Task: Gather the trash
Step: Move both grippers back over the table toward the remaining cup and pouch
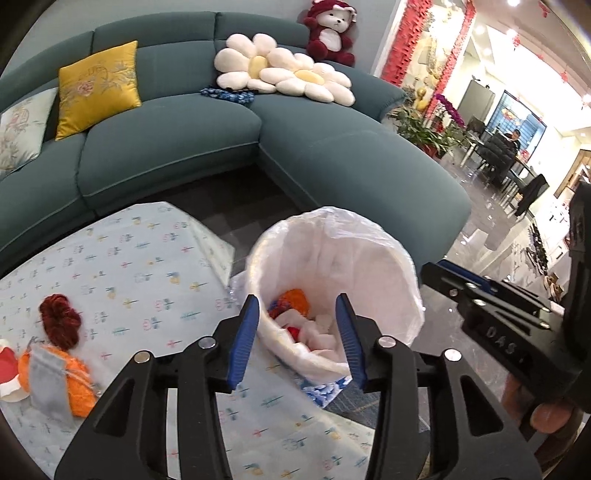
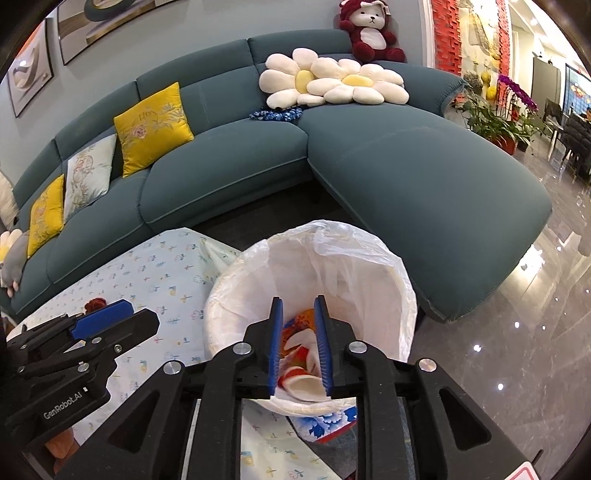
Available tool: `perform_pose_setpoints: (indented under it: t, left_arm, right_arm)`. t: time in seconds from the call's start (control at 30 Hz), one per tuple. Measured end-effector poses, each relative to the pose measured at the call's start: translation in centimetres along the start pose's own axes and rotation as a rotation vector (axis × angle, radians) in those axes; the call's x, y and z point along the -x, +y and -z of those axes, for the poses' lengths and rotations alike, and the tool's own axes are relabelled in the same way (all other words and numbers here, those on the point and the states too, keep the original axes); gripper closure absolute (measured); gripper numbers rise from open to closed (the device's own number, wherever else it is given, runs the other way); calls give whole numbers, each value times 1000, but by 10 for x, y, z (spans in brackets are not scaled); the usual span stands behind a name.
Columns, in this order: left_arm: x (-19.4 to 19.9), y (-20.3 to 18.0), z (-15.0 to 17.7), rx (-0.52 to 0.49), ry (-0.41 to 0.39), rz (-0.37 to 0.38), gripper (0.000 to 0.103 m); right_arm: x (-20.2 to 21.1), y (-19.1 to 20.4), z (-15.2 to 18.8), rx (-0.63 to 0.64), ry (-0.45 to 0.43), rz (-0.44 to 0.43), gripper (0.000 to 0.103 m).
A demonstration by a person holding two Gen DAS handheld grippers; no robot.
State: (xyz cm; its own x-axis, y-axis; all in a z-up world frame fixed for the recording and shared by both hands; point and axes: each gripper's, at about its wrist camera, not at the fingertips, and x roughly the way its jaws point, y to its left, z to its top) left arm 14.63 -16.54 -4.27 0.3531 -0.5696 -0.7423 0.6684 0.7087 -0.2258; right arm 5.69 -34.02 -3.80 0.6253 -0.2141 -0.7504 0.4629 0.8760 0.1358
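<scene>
- We are over the white round trash bin lined with a thin white plastic bag (image 1: 343, 258), and the left gripper (image 1: 299, 325) has its blue-padded jaws standing wide apart with nothing between them; the bin's mouth shows through the gap.
- In the right wrist view, the right gripper (image 2: 299, 339) has its blue pads only narrowly apart, pressing on nothing we can see, with the bin (image 2: 369, 266) right behind them.
- Down in the bin sit orange, red and white soft scraps (image 1: 295, 317), at twelve o'clock from the left jaws.
- At nine o'clock from the left gripper, on the pale blue flower-printed cloth (image 1: 129, 266), lie more scraps: a dark red yarn bundle (image 1: 61, 317), an orange fluffy piece (image 1: 79, 387) and a small grey pouch (image 1: 48, 384) resting on it.
- Writing: the left gripper's body in the right wrist view reads "GenRobot.AI" (image 2: 64, 406); the right gripper's body at three o'clock in the left view shows "DAS" (image 1: 498, 334).
- At twelve o'clock beyond the bin curves the teal sectional sofa (image 1: 184, 155) with a yellow embroidered cushion (image 1: 98, 88), two white daisy-shaped cushions (image 1: 284, 70) and a red and white plush bear (image 1: 330, 31).
</scene>
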Motion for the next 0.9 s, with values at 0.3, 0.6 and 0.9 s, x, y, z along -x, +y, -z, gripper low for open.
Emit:
perform_pose_setpoints:
  t: [0.3,0.6,0.9]
  left_arm:
    - [31,54,11,63,-24,-88,59]
    - [65,106,26,113,-58,-174,53]
    - [91,155,47,202,-85,-228,46]
  right_arm:
    - [9,54,0,60,-9,-76,72]
    - [3,123,12,143,19,-154,71]
    - [-1,184,29,213,51,-204,65]
